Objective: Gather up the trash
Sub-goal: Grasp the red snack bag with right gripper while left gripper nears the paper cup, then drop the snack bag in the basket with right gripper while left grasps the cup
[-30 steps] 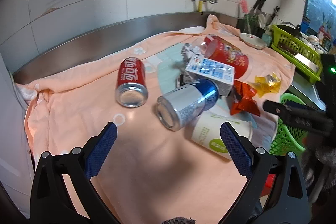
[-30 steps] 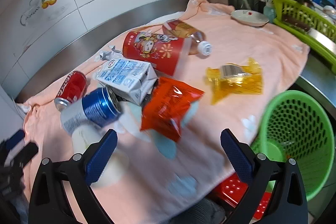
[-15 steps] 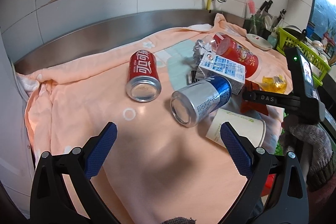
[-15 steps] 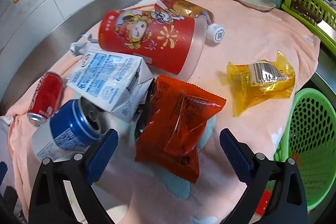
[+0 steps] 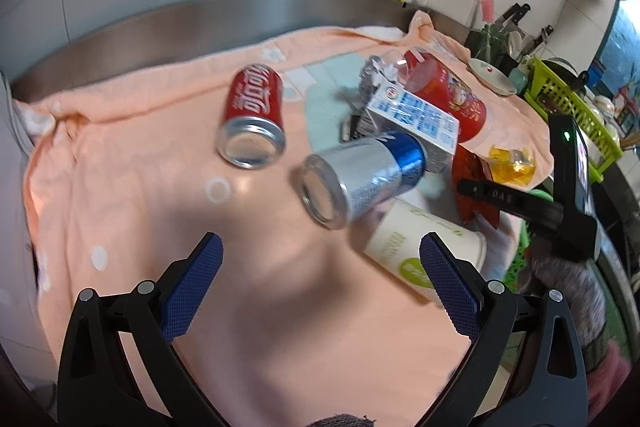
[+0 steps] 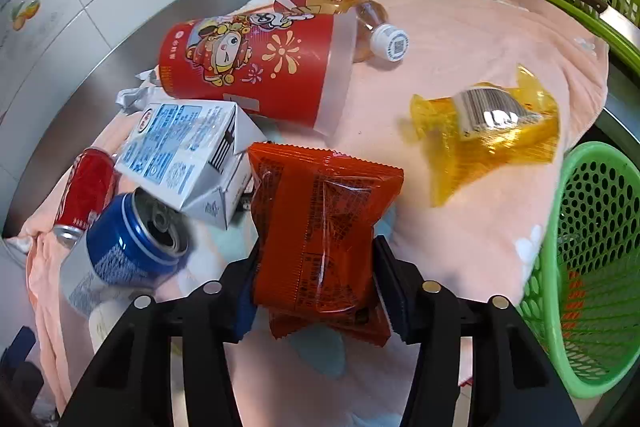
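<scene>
Red can (image 5: 253, 115) carried white Chinese Coca-Cola script. Right claw's arm (image 5: 516, 201) showed "DA8"-like letters, partly blurred. Bottle cap (image 6: 390, 43) had a QR code. Yellow wrapper (image 6: 490, 131) bore a barcode, digits unreadable. Milk carton (image 6: 182, 151) had blue print and a red round logo, too small to read. Orange-red packet (image 6: 320, 227) text was illegible.

Right gripper (image 6: 314, 277) came down and in on the orange snack packet (image 6: 320, 227): a second ago its jaws were wide with the packet ahead of them, now they're closing on the packet's near end, pads against both sides. In my left wrist view that gripper's black body has come in from the right edge to sit just right of the orange packet. Left view also swung a bit: red cola can (image 5: 253, 115) and blue can (image 5: 362, 179) sit further right in frame.
</scene>
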`<action>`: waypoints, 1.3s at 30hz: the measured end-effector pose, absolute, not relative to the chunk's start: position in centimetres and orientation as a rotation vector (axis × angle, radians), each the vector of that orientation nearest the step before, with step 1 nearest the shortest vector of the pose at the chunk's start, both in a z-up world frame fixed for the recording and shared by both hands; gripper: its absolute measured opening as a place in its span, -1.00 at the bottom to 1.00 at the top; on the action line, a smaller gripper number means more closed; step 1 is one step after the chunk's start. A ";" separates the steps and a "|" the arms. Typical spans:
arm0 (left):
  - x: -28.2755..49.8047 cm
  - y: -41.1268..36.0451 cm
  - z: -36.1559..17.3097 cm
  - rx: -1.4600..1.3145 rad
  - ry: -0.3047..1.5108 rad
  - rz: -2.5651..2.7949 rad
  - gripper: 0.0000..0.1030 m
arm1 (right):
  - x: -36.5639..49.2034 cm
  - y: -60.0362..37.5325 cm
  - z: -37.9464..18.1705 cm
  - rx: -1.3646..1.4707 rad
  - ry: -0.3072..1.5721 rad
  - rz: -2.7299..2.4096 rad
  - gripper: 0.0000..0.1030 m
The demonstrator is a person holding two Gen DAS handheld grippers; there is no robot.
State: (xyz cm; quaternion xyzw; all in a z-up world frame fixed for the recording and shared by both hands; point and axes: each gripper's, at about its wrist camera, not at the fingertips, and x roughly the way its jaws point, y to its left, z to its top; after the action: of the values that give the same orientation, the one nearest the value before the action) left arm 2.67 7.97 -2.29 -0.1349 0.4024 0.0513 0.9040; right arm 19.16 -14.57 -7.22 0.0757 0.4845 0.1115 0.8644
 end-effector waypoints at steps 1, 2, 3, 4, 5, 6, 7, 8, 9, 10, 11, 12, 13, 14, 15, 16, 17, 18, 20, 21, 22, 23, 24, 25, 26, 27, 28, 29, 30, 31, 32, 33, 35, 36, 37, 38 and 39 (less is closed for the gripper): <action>2.8 7.8 -2.3 -0.289 0.840 0.101 0.88 | 18.7 -14.8 -7.0 0.153 1.006 0.241 -0.05; 3.0 7.4 -2.4 -0.301 0.852 0.097 0.88 | 18.4 -14.9 -6.9 0.153 1.001 0.246 -0.05; 3.3 7.0 -2.5 -0.317 0.868 0.095 0.88 | 17.9 -15.2 -6.7 0.156 0.993 0.253 -0.05; 3.5 6.6 -2.5 -0.329 0.880 0.094 0.88 | 17.4 -15.6 -6.5 0.162 0.985 0.263 -0.06; 3.7 6.3 -2.6 -0.343 0.892 0.093 0.88 | 17.0 -16.0 -6.2 0.172 0.977 0.278 -0.06; 4.0 5.9 -2.7 -0.366 0.908 0.094 0.88 | 16.5 -16.2 -5.9 0.178 0.971 0.291 -0.06; 4.2 5.7 -2.8 -0.380 0.918 0.096 0.88 | 15.9 -16.5 -5.5 0.179 0.957 0.304 -0.06; 4.5 5.5 -3.0 -0.403 0.934 0.097 0.88 | 15.5 -16.8 -5.2 0.178 0.948 0.312 -0.06; 4.8 5.3 -3.2 -0.440 0.954 0.095 0.88 | 14.8 -17.3 -4.9 0.180 0.938 0.325 -0.06; 5.1 5.2 -3.5 -0.474 0.969 0.092 0.88 | 14.4 -17.7 -4.7 0.182 0.929 0.336 -0.06; 5.3 5.0 -3.7 -0.501 0.980 0.091 0.88 | 13.9 -18.0 -4.4 0.182 0.921 0.341 -0.06; 5.6 4.8 -4.0 -0.527 0.992 0.096 0.88 | 13.4 -18.6 -4.2 0.178 0.910 0.344 -0.06; 6.0 4.6 -4.3 -0.553 1.003 0.100 0.88 | 12.8 -19.3 -4.0 0.172 0.897 0.347 -0.06; 6.2 4.5 -4.4 -0.565 1.009 0.103 0.88 | 12.3 -20.1 -3.9 0.167 0.885 0.344 -0.06; 6.7 4.2 -4.8 -0.587 1.020 0.113 0.88 | 11.9 -20.7 -3.9 0.165 0.878 0.339 -0.06; 6.9 4.0 -5.0 -0.598 1.027 0.118 0.88 | 11.5 -21.6 -3.8 0.160 0.872 0.331 -0.06; 7.2 3.9 -5.2 -0.607 1.038 0.126 0.87 | 11.1 -22.5 -3.9 0.158 0.868 0.318 -0.06; 7.5 3.8 -5.5 -0.623 1.047 0.128 0.87 | 11.2 -23.3 -3.9 0.157 0.864 0.305 -0.06; 8.1 3.5 -6.1 -0.642 1.063 0.138 0.87 | 10.8 -25.2 -4.2 0.142 0.855 0.264 -0.06; 8.4 3.4 -6.4 -0.655 1.073 0.143 0.87 | 10.5 -25.9 -4.5 0.135 0.853 0.244 -0.06; 8.7 3.2 -6.7 -0.665 1.079 0.140 0.87 | 10.5 -27.0 -4.8 0.129 0.855 0.220 -0.06; 8.9 3.1 -7.0 -0.666 1.088 0.145 0.87 | 10.5 -28.1 -5.3 0.129 0.862 0.196 -0.06; 9.2 2.9 -7.2 -0.669 1.096 0.154 0.85 | 10.4 -29.0 -5.7 0.135 0.870 0.176 -0.05; 9.4 2.8 -7.4 -0.678 1.098 0.150 0.78 | 10.6 -29.9 -6.0 0.141 0.880 0.163 -0.05; 9.6 2.7 -7.5 -0.684 1.100 0.145 0.75 | 10.7 -30.9 -6.5 0.146 0.891 0.149 -0.05; 9.9 2.6 -7.7 -0.686 1.103 0.149 0.75 | 10.6 -31.6 -7.0 0.148 0.895 0.133 -0.05; 10.1 2.5 -7.9 -0.688 1.107 0.154 0.73 | 10.8 -32.3 -7.4 0.150 0.904 0.119 -0.05; 10.1 2.5 -8.0 -0.691 1.111 0.151 0.69 | 11.0 -33.0 -7.9 0.152 0.914 0.109 -0.05; 10.4 2.4 -8.3 -0.706 1.120 0.143 0.65 | 11.1 -33.8 -8.4 0.156 0.924 0.095 -0.05; 10.4 2.5 -8.4 -0.718 1.124 0.137 0.62 | 11.2 -34.5 -8.8 0.160 0.933 0.082 -0.05; 10.5 2.6 -8.6 -0.727 1.128 0.135 0.61 | 11.3 -35.1 -9.3 0.163 0.944 0.071 -0.05; 10.5 2.5 -8.7 -0.726 1.129 0.136 0.60 | 11.4 -35.6 -9.6 0.167 0.949 0.062 -0.05; 10.6 2.3 -8.6 -0.718 1.123 0.139 0.51 | 11.7 -36.3 -10.2 0.176 0.963 0.051 -0.05; 10.6 2.2 -8.5 -0.716 1.116 0.136 0.47 | 11.9 -36.8 -10.7 0.177 0.968 0.042 -0.05; 10.6 2.1 -8.4 -0.710 1.108 0.133 0.42 | 12.0 -37.0 -11.0 0.177 0.971 0.033 -0.05; 10.6 2.1 -8.2 -0.706 1.104 0.131 0.38 | 12.2 -37.3 -11.3 0.180 0.975 0.033 -0.05; 10.6 1.9 -8.1 -0.693 1.098 0.124 0.36 | 12.4 -37.7 -11.7 0.189 0.985 0.034 -0.02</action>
State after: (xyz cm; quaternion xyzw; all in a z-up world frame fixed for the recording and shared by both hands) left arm 10.57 1.87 -8.07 -0.3224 0.5107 0.0577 0.7949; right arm 12.39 -37.74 -11.73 0.0905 0.4719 0.0165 0.8768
